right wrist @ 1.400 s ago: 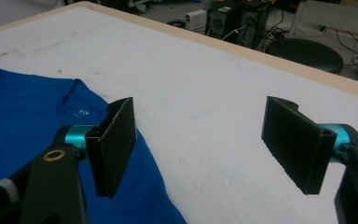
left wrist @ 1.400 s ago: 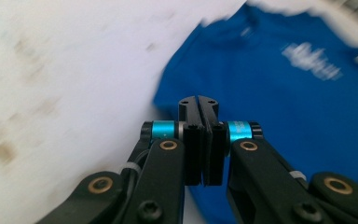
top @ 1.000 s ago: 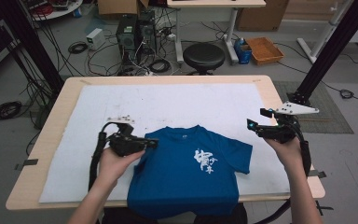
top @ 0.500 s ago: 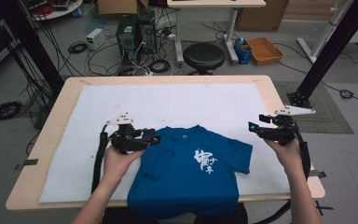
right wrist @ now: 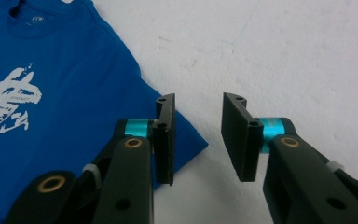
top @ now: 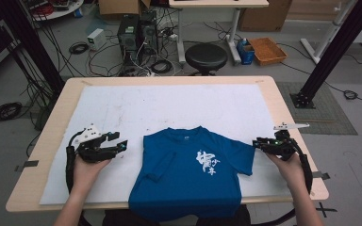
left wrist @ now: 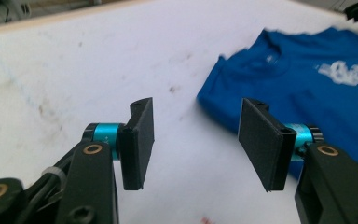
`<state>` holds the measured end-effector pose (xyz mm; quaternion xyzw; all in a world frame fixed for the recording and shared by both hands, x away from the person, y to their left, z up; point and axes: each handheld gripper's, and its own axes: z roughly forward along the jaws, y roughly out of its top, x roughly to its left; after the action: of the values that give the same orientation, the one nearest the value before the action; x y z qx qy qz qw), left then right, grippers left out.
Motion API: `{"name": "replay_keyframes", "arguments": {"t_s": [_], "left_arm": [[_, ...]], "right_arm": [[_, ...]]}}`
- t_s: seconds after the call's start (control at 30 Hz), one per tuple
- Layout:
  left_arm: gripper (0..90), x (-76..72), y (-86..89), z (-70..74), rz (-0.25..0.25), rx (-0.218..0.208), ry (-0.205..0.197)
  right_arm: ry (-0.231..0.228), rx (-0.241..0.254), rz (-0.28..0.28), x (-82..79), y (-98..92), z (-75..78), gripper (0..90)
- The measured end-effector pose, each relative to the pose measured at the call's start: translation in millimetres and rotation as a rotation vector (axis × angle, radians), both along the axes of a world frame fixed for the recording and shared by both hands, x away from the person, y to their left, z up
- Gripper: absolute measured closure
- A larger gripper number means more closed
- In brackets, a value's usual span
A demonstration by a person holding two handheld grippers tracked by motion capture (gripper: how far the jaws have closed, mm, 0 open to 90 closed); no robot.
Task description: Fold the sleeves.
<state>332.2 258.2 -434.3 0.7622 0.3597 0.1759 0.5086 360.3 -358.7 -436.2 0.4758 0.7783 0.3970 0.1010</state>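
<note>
From above, the shirt [top: 188, 174] lay on the counter [top: 42, 155], hem cut off, between left claw [top: 120, 146] and right claw [top: 256, 142]; each claw's own view showed its jaws apart and empty, left just widening, right just narrowing.

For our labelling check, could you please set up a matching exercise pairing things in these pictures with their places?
Things:
1. blue T-shirt
2. left tongs
3. right tongs
4. round stool

Places:
A. on the floor beyond the table
B. beside the shirt's unfolded sleeve
C. flat at the table's near edge
D. over the white sheet, beside the folded-in sleeve

Pairs: 1-C, 2-D, 3-B, 4-A
</note>
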Motion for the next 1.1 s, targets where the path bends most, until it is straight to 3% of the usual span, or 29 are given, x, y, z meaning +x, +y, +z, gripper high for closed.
{"name": "replay_keyframes", "arguments": {"t_s": [0.07, 0.13, 0.3, 0.43, 0.47, 0.5, 0.57, 0.73, 0.8, 0.83, 0.9, 0.97, 1.0, 1.03, 1.07, 1.1], "left_arm": [[45.6, 2.3, 2.8, -5.3, -0.007, -0.002, 0.033], [45.7, 2.4, 2.0, -6.5, -0.008, 0.003, 0.038], [45.7, 4.8, -1.8, -11.4, -0.022, 0.036, 0.06], [45.8, 7.3, -3.6, -15.4, -0.018, 0.058, 0.093], [45.8, 7.3, -3.6, -15.4, -0.018, 0.058, 0.093], [45.9, 7.2, -3.6, -15.3, -0.014, 0.058, 0.094], [45.9, 7.5, -3.1, -15.3, -0.015, 0.057, 0.097], [46.1, 8.6, -2.3, -15.6, -0.006, 0.052, 0.106], [48.0, 9.1, -2.5, -15.8, -0.007, 0.053, 0.113], [48.6, 9.1, -2.5, -15.8, -0.007, 0.053, 0.113], [49.5, 10.1, -2.6, -16.1, -0.002, 0.05, 0.123], [49.6, 10.4, -2.2, -16.1, 0.0, 0.049, 0.124], [49.5, 10.4, -2.2, -16.1, 0.0, 0.049, 0.124], [49.5, 10.3, -2.2, -16.2, 0.001, 0.049, 0.125], [49.5, 10.3, -2.2, -16.2, 0.001, 0.049, 0.125], [49.5, 10.3, -2.9, -16.1, -0.003, 0.057, 0.122]], "right_arm": [[0.0, 0.0, -0.006, 0.6, -1.4, -1.7, 69.2], [0.008, 0.013, 0.002, 1.1, -1.6, -2.6, 69.5], [0.018, -0.044, 0.023, 2.7, 3.6, -7.9, 72.1], [0.012, -0.071, 0.035, 0.9, 4.5, -7.6, 87.2], [0.012, -0.071, 0.035, 0.9, 4.5, -7.6, 87.2], [-0.004, -0.084, 0.047, -2.5, 5.3, -5.8, 89.6], [-0.012, -0.065, 0.052, -6.5, 6.5, -0.2, 89.8], [-0.051, -0.022, 0.079, -21.3, 17.0, 28.7, 89.9], [-0.058, -0.014, 0.108, -29.3, 30.0, 46.0, 89.9], [-0.058, -0.014, 0.108, -29.3, 30.0, 46.0, 89.9], [-0.06, -0.014, 0.148, -37.7, 55.6, 69.6, 89.9], [-0.066, -0.017, 0.18, -40.1, 75.0, 81.8, 89.9], [-0.066, -0.017, 0.18, -40.1, 75.0, 81.8, 89.9], [-0.07, -0.021, 0.204, -40.7, 96.2, 89.7, 89.9], [-0.07, -0.021, 0.204, -40.7, 96.2, 89.7, 89.9], [-0.067, -0.031, 0.227, -39.1, 118.3, 92.6, 89.9]]}}
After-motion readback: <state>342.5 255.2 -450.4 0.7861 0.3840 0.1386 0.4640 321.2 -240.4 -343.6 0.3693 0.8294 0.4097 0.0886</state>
